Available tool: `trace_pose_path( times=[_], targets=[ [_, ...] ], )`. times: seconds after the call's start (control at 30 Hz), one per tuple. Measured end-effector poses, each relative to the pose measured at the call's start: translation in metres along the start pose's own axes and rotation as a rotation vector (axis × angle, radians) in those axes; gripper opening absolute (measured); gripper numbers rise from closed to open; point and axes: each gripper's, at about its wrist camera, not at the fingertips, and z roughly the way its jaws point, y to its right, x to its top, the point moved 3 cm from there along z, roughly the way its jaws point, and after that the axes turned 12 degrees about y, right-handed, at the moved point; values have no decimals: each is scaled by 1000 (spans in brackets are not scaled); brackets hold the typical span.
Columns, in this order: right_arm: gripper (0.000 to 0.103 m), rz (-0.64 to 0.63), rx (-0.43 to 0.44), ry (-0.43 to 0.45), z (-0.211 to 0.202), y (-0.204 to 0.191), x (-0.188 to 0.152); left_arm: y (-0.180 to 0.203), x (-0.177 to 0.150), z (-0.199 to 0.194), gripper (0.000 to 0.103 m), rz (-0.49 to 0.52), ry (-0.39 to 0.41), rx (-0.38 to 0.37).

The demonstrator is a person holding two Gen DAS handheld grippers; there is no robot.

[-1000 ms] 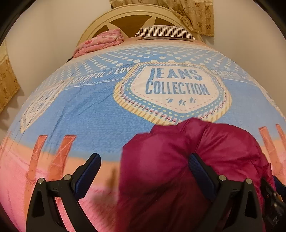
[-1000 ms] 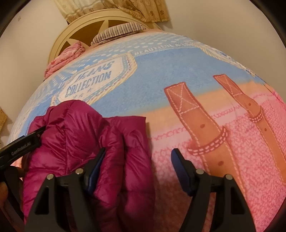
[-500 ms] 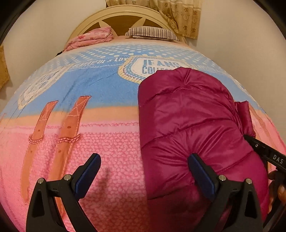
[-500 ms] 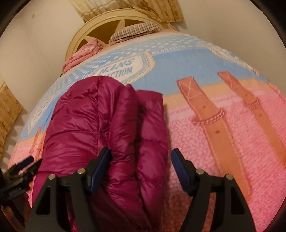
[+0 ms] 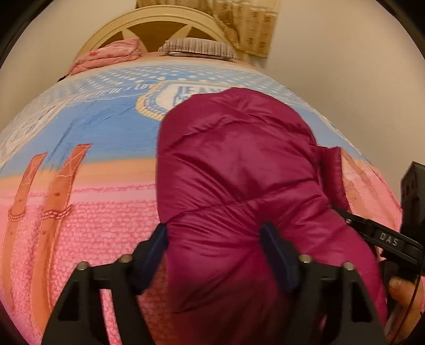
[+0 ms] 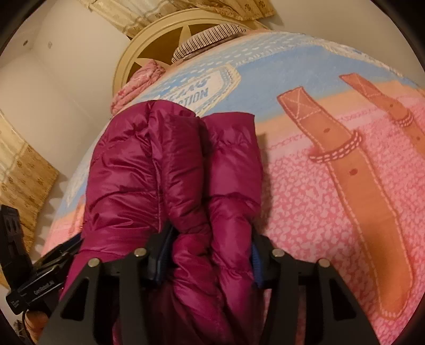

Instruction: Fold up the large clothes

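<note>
Fingers (image 6: 162,246) closing around magenta jacket (image 6: 159,169); only left view shows a thumb (image 5: 398,285).

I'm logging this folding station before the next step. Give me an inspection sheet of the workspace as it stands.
Surface: bed with printed blanket, pink and blue, jeans motif.
Job's things: magenta puffer jacket folded into a bundle on the blanket.
Clutter: striped pillow and pink bedding at the headboard.
Grippers: left tongs and right tongs both closing, jacket fabric between each pair.
Cables: thin dark cord by the hand at the left view's right edge.
Surroundings: plain walls, patterned curtains.
</note>
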Motion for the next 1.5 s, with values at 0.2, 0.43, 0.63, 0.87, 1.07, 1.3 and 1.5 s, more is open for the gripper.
trace_pose_path(
  times=[0.2,0.43,0.63,0.87,1.07,1.3,1.5],
  targets=[
    [33,-19,15,2,-2,-8,-2,13,1,-5,40,63,21,36],
    [25,-72,2,41,-11,-22,-2,14,5,-22,19,115,59,84],
    [21,-94,21,47,-20,-34,-3,10,12,-50,15,123,118,114],
    [20,-140,73,55,-23,-74,-2,-13,22,-87,13,93,176,146],
    [20,-180,121,57,-21,-108,-3,-42,24,-117,12,42,207,178],
    [20,-219,181,40,-26,-121,-2,-83,18,-147,12,-1,224,237],
    [20,-256,233,17,-22,-125,-3,-114,9,-165,12,-26,232,292]
  ],
)
